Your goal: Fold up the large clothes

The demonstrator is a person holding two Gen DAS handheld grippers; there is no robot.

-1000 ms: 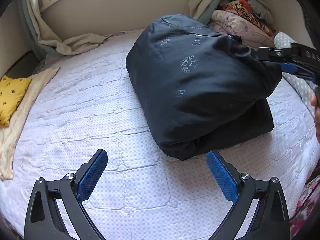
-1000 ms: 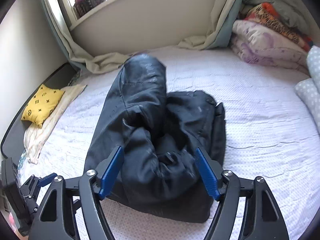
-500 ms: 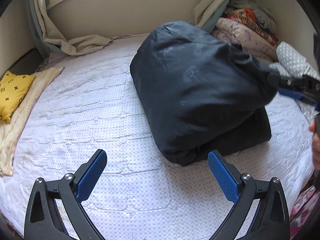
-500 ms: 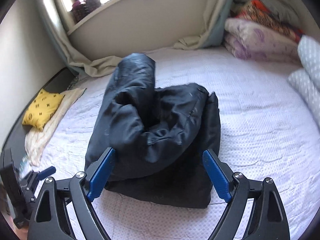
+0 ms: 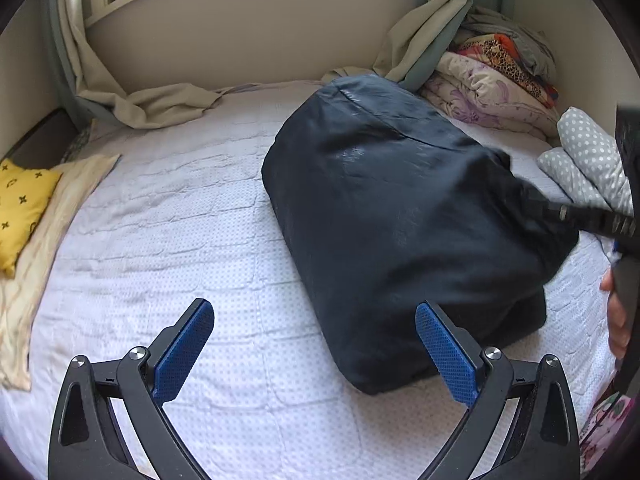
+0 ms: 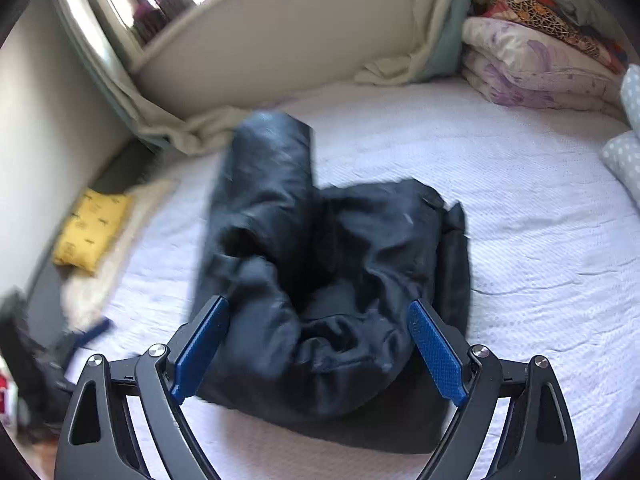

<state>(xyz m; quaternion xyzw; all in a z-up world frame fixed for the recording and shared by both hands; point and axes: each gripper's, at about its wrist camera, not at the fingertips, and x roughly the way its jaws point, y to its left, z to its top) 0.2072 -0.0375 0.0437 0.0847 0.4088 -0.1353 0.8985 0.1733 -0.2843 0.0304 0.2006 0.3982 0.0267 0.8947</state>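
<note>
A dark navy jacket (image 5: 400,220) lies folded in a puffy bundle on the white quilted bed (image 5: 180,220). In the right wrist view the jacket (image 6: 328,288) shows its open rumpled end. My left gripper (image 5: 316,352) is open and empty, just in front of the bundle's near left corner. My right gripper (image 6: 320,352) is open, its jaws spread wide on either side of the jacket's near end; I cannot tell if they touch it. The right gripper's black body also shows in the left wrist view (image 5: 592,220) at the jacket's right side.
A yellow patterned cushion (image 5: 20,208) on a beige cloth lies at the bed's left edge. Folded quilts (image 5: 492,88) and dotted grey pillows (image 5: 588,160) are stacked at the back right. Curtains (image 5: 160,104) drape along the wall behind.
Both views shifted: the left gripper turned so the jacket sits more to the right. The right gripper pulled back slightly along the jacket's end. The bundle stays in place.
</note>
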